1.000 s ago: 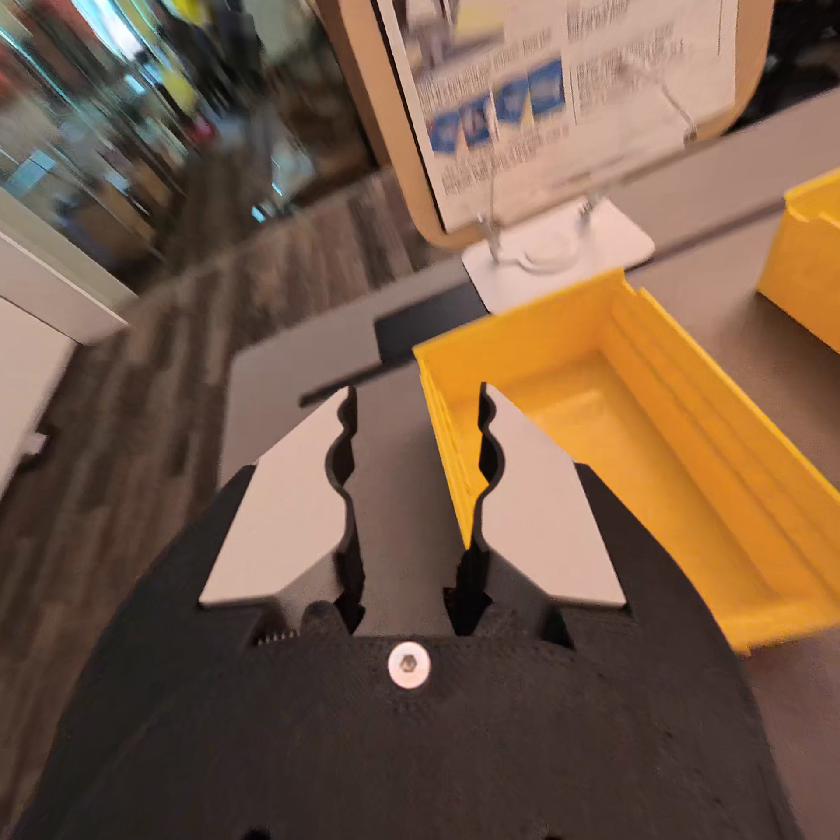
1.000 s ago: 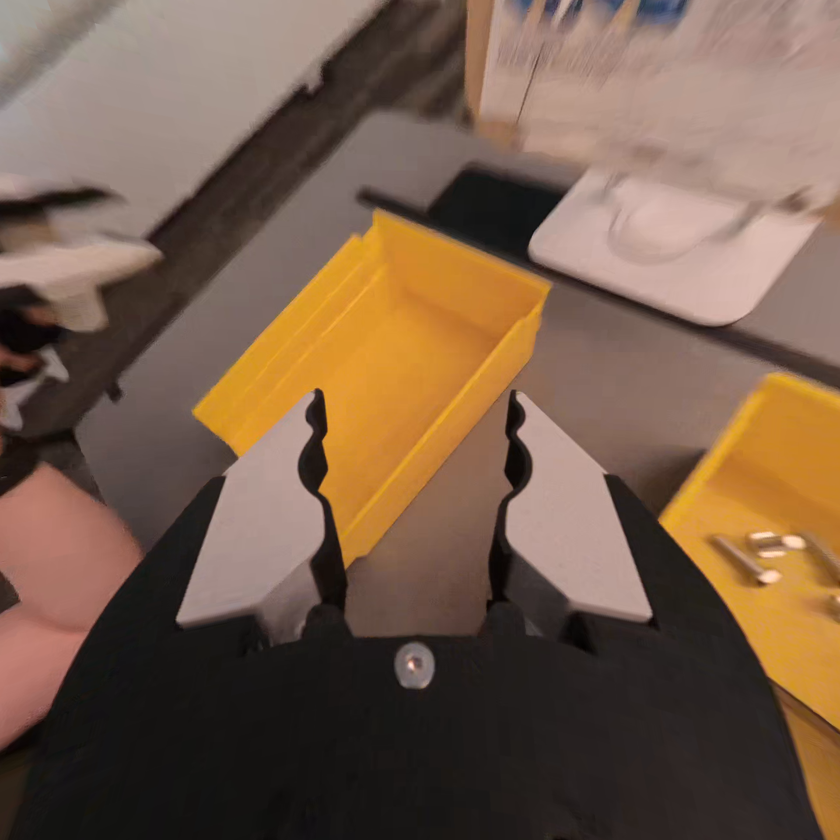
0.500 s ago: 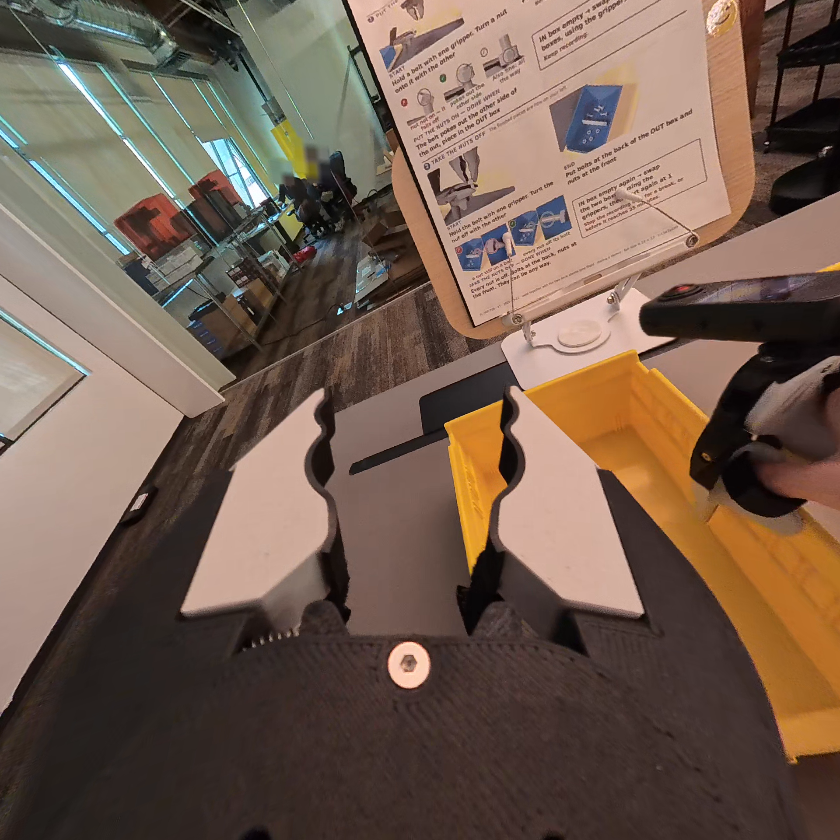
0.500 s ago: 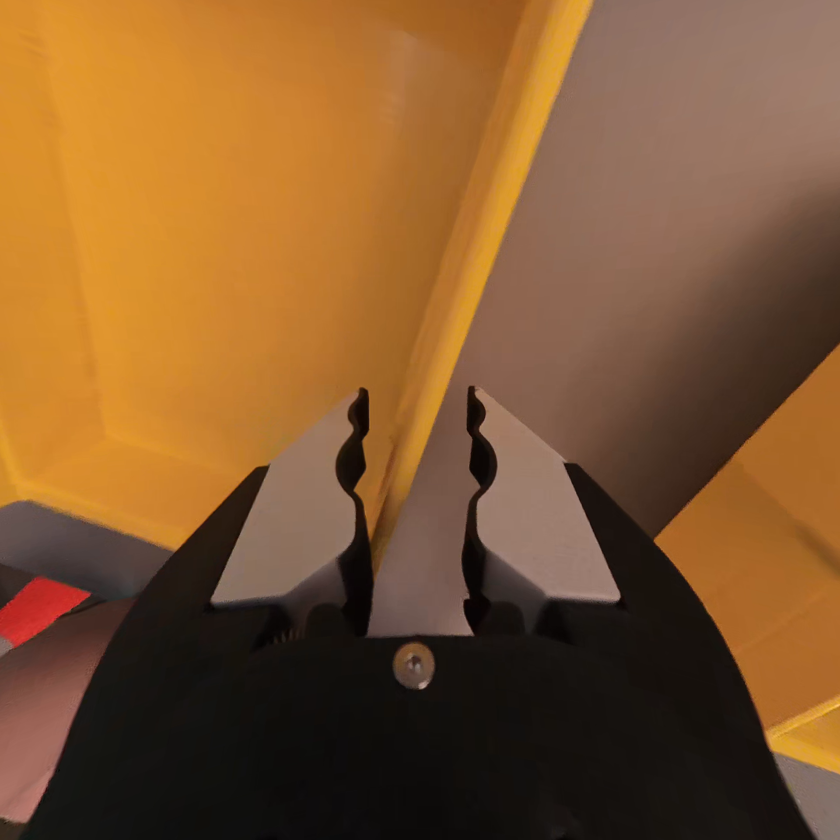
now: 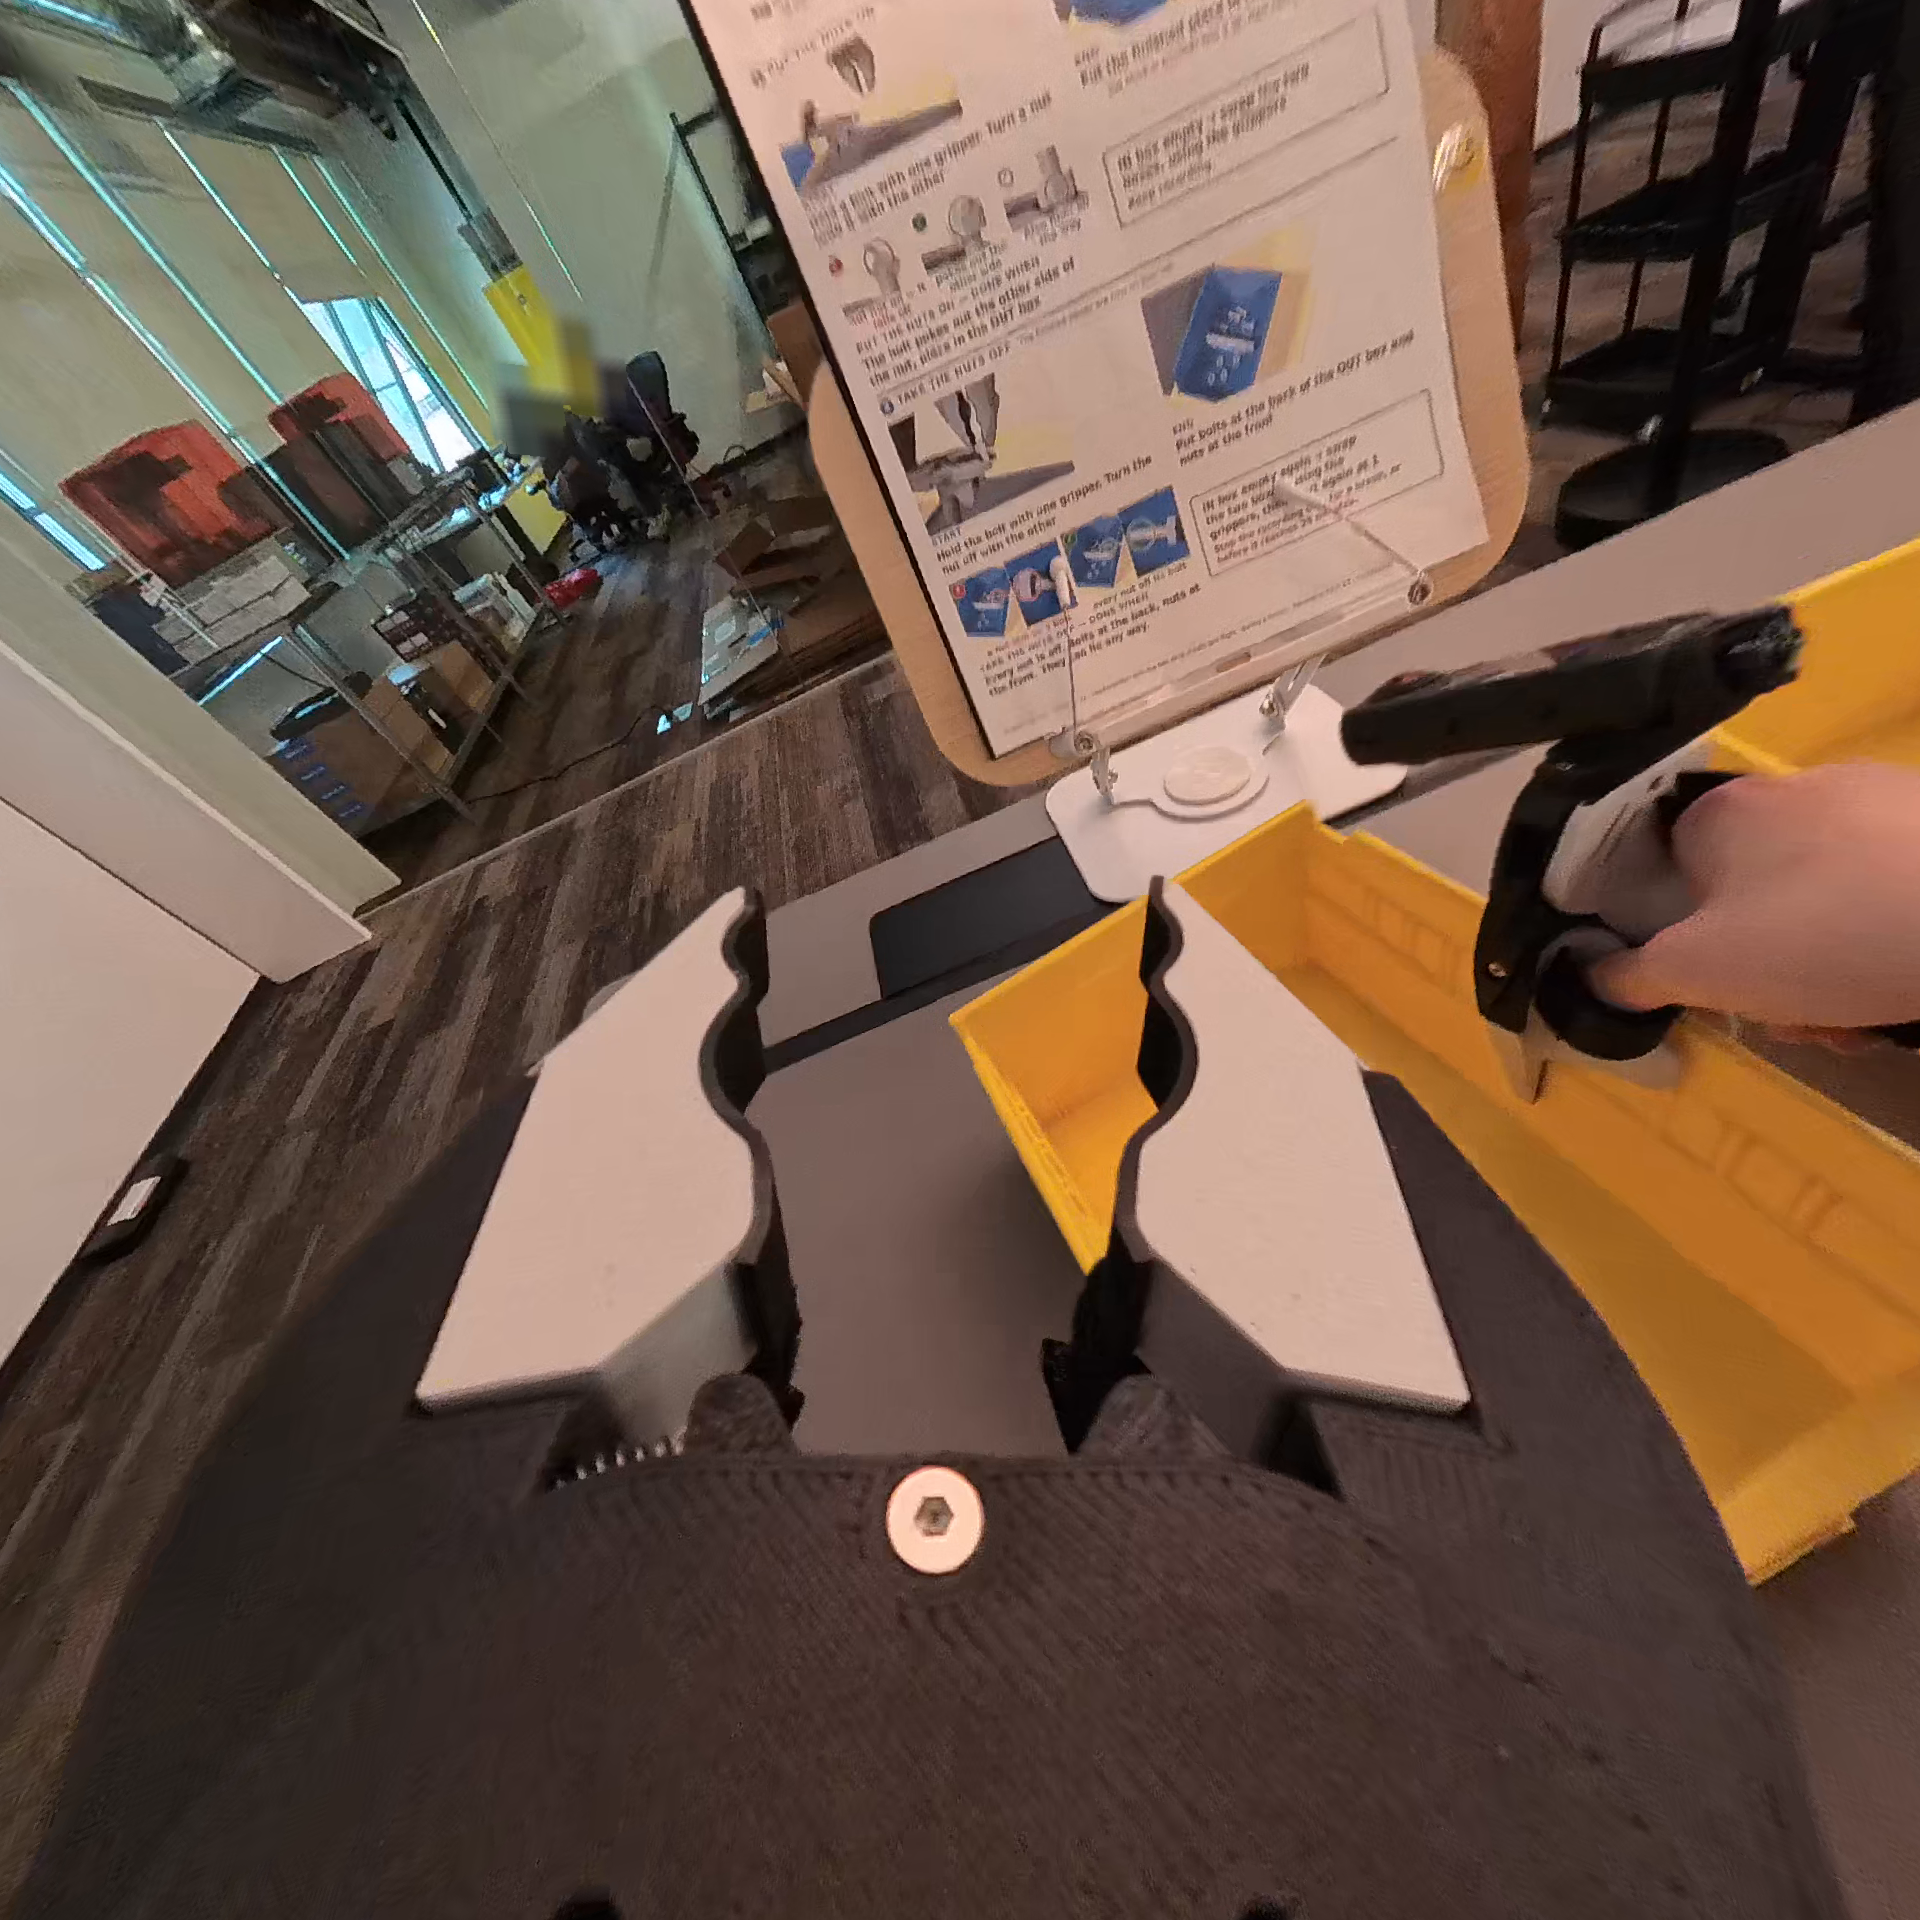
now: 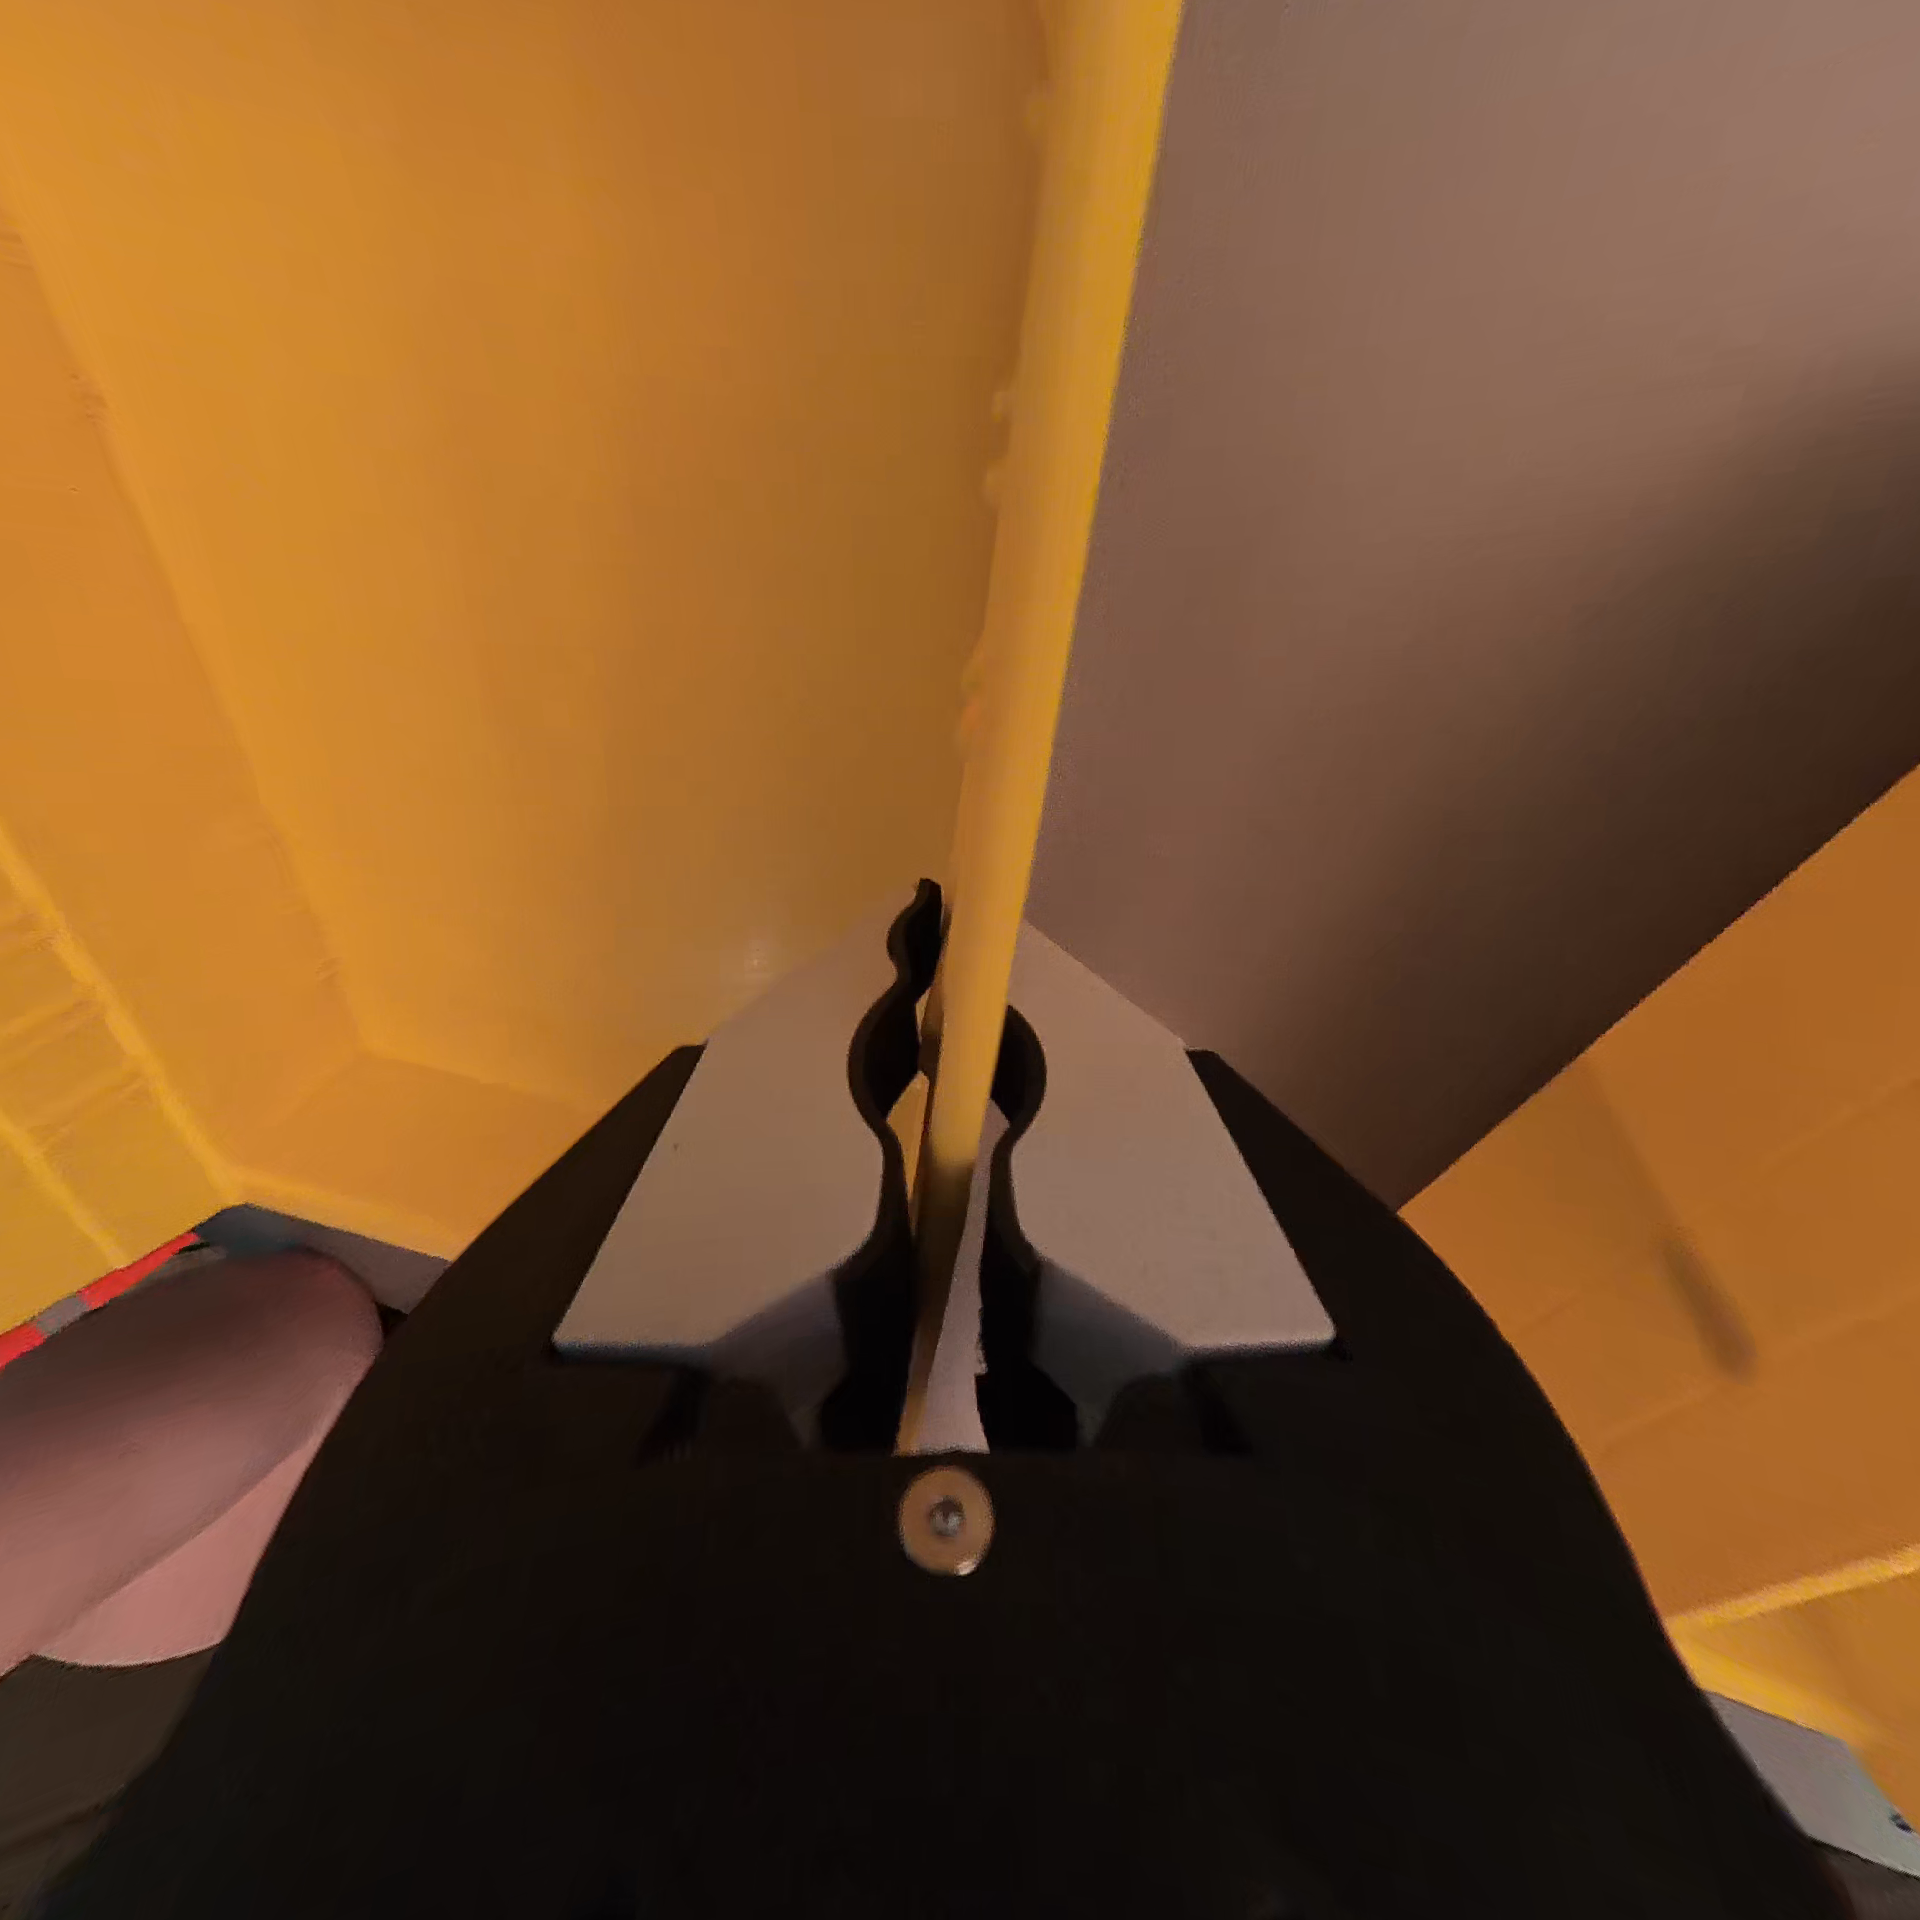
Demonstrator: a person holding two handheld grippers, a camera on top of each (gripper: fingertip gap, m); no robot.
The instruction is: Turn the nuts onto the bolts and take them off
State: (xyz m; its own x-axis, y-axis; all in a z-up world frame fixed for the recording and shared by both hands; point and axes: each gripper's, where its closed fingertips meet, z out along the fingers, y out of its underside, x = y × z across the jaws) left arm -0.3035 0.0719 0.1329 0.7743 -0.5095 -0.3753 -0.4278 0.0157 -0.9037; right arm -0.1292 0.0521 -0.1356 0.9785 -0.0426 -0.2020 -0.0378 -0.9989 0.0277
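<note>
Floor [image 5: 582,935] ahead-left of the tool: dark wood-pattern planks; white wall [image 5: 94,1049] flanking at left; grey table surface [image 5: 904,1174] directly beneath. Farther ahead-left, tall windows [image 5: 156,343] admit daylight; metal shelving [image 5: 343,665] stands loaded below them; black rack [image 5: 1704,239] at far right.

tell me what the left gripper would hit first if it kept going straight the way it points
Probably the grey table: only bare tabletop shows between the open left gripper. The empty yellow bin sits just right of that line, so its corner might catch the right finger. Depth is unclear.
</note>
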